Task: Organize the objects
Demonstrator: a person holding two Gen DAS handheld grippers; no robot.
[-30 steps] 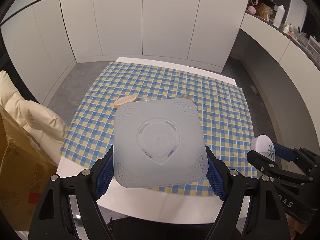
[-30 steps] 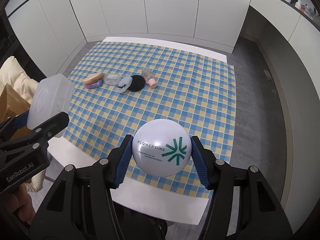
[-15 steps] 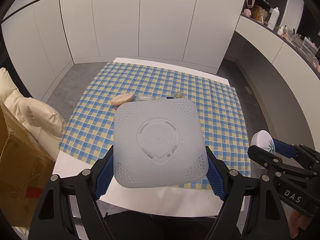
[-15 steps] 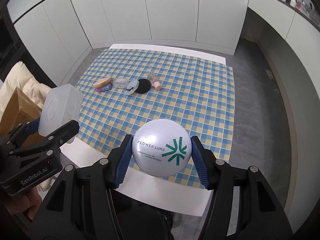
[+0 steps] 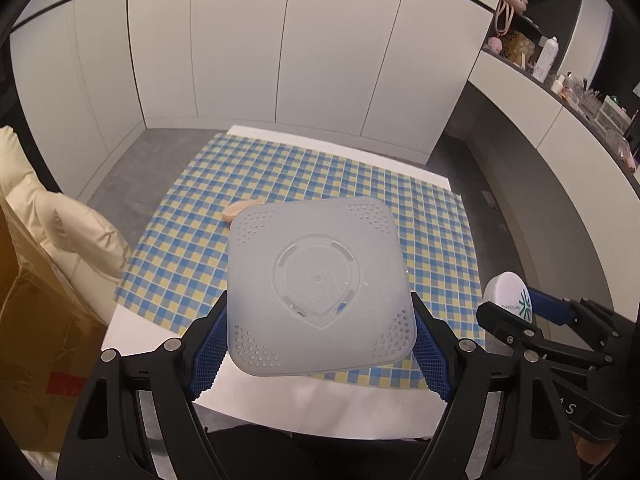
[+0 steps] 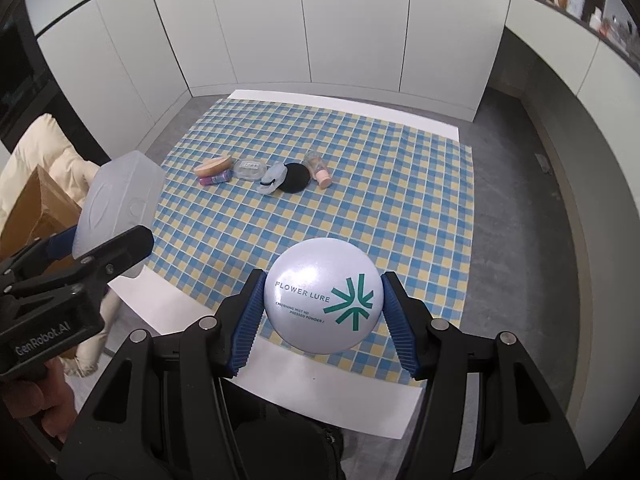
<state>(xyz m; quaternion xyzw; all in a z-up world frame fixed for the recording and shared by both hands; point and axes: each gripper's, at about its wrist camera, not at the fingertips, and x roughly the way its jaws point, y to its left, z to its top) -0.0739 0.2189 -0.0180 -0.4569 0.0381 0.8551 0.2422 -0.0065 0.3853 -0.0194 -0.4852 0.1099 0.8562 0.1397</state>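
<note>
Nearest to the left camera, the left tongs (image 5: 320,344) are clenched on a frosted square basket (image 5: 318,286). Its blue pads (image 5: 206,354) press on two opposite sides, and the perforated bottom of the basket faces the camera. The basket is held in the air above the near edge of the worktop (image 5: 320,412). In the right view the same basket (image 6: 120,196) shows at the left, tilted, with the left tongs (image 6: 72,248) under it.

The right tongs (image 6: 322,308) are grasping a round white compact (image 6: 322,300) with green print "FLOWER LURE". The pads (image 6: 248,320) touch it on both sides. It also hangs above the near part of the worktop (image 6: 320,396), to the right of the basket and apart from it. In the left view the compact (image 5: 508,294) and the right tongs (image 5: 516,316) show at the right edge.

A blue and yellow checked cloth (image 6: 400,200) covers most of the worktop. Further on the cloth, small things lie in a row, close together: a beige puff (image 6: 212,166), a purple tube (image 6: 216,178) just beside it, a clear case (image 6: 250,169), a light blue item (image 6: 272,178), a black round pad (image 6: 296,178) and a small bottle (image 6: 318,168) lying on its side. In the left view the basket hides most of this row; only the puff (image 5: 240,210) shows.

Left of the worktop there are a cream cushion (image 5: 68,224) and a brown box (image 5: 36,340). Behind are white cupboard doors (image 6: 320,24).
</note>
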